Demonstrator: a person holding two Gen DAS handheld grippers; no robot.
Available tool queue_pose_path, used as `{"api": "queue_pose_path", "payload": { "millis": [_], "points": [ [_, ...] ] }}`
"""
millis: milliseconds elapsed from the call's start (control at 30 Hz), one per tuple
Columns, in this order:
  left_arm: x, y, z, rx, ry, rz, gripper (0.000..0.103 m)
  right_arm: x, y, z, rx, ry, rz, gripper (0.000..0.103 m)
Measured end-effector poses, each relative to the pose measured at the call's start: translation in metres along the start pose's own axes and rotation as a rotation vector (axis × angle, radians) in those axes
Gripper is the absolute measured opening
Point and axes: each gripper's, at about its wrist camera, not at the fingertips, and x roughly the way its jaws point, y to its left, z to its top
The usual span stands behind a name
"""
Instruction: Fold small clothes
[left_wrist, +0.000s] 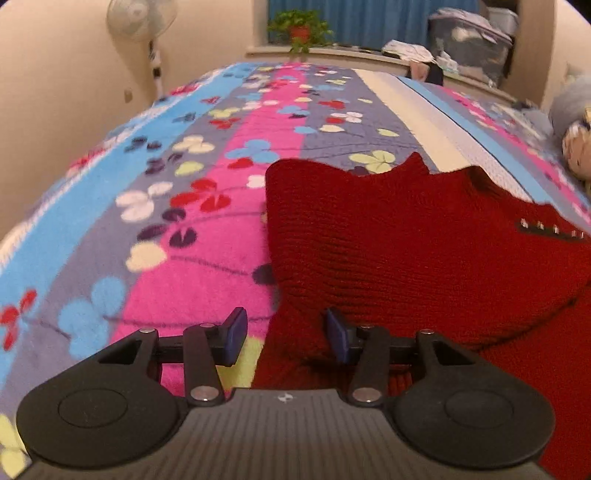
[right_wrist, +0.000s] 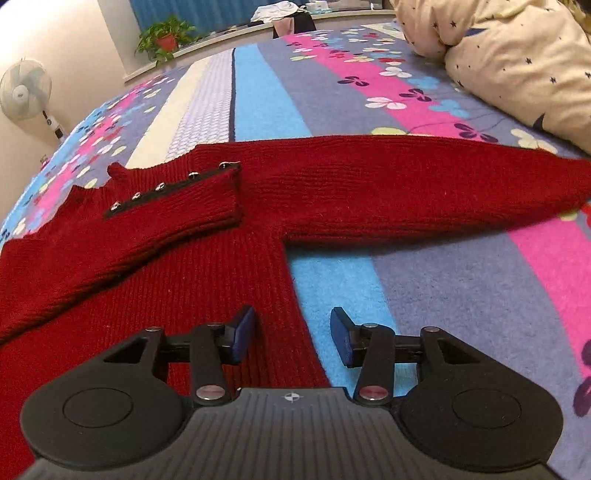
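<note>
1. A red knit sweater (right_wrist: 229, 229) lies flat on a bed under a striped, clover-patterned fleece blanket (right_wrist: 332, 96) — the garment at the centre of a folding job part-way through.

2. One sleeve (right_wrist: 122, 236) already lies folded across the sweater's chest, its cuff trimmed with a row of metal studs (right_wrist: 173, 184); the other sleeve (right_wrist: 424, 184) stretches straight out from the body, towards a cream star-print duvet (right_wrist: 517, 62) beyond the sweater.

3. The right gripper (right_wrist: 291, 334) hangs just above the sweater's side edge below the outstretched sleeve, its jaws apart and empty — one blue pad over red knit, the other over blue fleece.

4. The left gripper (left_wrist: 284, 336) stands at the sweater's opposite side edge, jaws likewise parted with nothing clamped; the hem line runs between its pads, one over the knit, one over pink fleece.

5. Judged from this layout, the step in hand is the approach to the lower side edges, ahead of either tucking the second sleeve or folding the body.

6. The next move probably calls for both claws to sink onto the fabric edge and pinch both knit layers, then lift evenly so the folded sleeve stays put.

7. A potted plant (right_wrist: 166, 37) and a standing fan (right_wrist: 26, 92) mark the room beyond the sweater.
</note>
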Motion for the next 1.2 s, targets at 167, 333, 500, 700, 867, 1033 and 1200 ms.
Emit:
{"api": "queue_pose_path", "payload": {
  "millis": [167,333,500,700,867,1033,1200],
  "points": [
    [0.000,-0.002,-0.001,0.012,-0.001,0.007,0.054,-0.002,0.002,-0.002,-0.003,-0.006,-0.014,0.049],
    [-0.002,-0.001,-0.001,0.009,0.003,0.007,0.055,0.002,0.003,-0.001,-0.005,-0.012,-0.026,0.049],
    [-0.002,-0.001,-0.001,0.016,0.005,0.007,0.055,0.001,0.001,0.000,0.006,-0.021,-0.022,0.050],
    [-0.002,0.000,-0.001,0.012,0.008,0.009,0.058,-0.004,-0.030,0.018,0.140,-0.091,-0.032,0.051],
    [-0.002,0.002,0.000,0.003,0.017,0.007,0.058,-0.013,-0.088,0.037,0.305,-0.192,-0.128,0.051],
    [-0.002,0.002,0.000,0.004,0.017,0.009,0.059,-0.009,-0.162,0.043,0.546,-0.249,-0.287,0.057],
    [-0.001,0.003,-0.001,0.011,0.013,0.013,0.061,0.007,-0.218,0.042,0.690,-0.285,-0.308,0.057]
  ]
}}
